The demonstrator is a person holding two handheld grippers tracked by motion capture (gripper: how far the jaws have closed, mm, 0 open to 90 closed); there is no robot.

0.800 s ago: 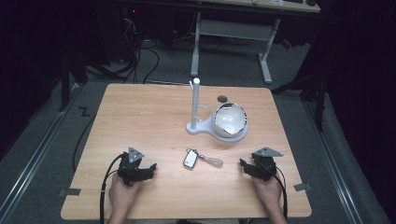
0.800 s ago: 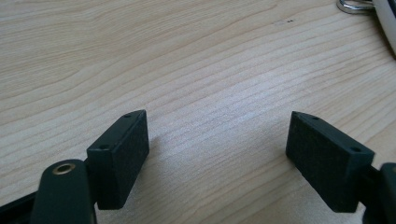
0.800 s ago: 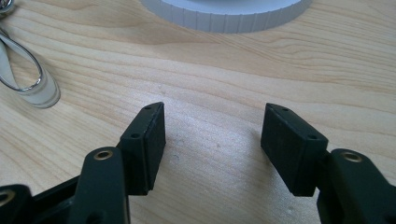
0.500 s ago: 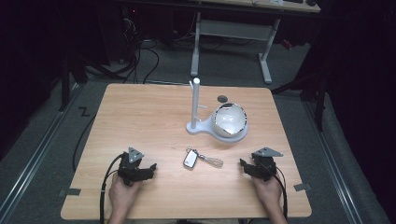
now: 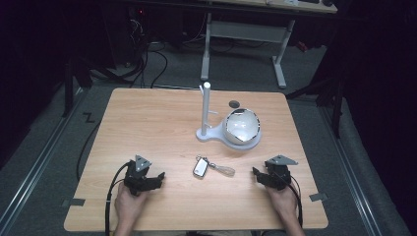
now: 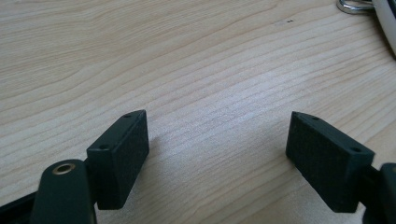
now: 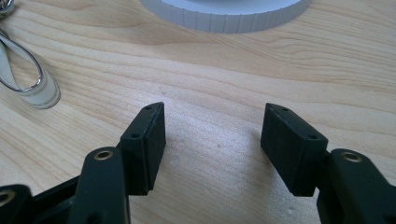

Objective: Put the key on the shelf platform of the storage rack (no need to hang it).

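A silver key fob [image 5: 200, 167] with a clear loop strap [image 5: 223, 170] lies on the wooden table [image 5: 162, 123] between both hands. Behind it stands a white stand [image 5: 206, 113] whose round base carries a shiny bowl-shaped dish [image 5: 242, 126]. My left gripper [image 5: 158, 178] rests on the table at the front left, jaws wide apart over bare wood [image 6: 217, 135]. At the front right my right gripper [image 5: 256, 174] rests open too, nothing between its jaws [image 7: 212, 135]. The strap loop [image 7: 28, 79] lies to its left and the ribbed white base [image 7: 229, 11] ahead.
A small dark round hole [image 5: 234, 104] sits in the table behind the stand. Cables trail from both grippers off the front edge. Beyond the table's far edge stand a white desk frame [image 5: 241, 34] and floor cables. Grey tape marks [image 5: 317, 197] sit near the front corners.
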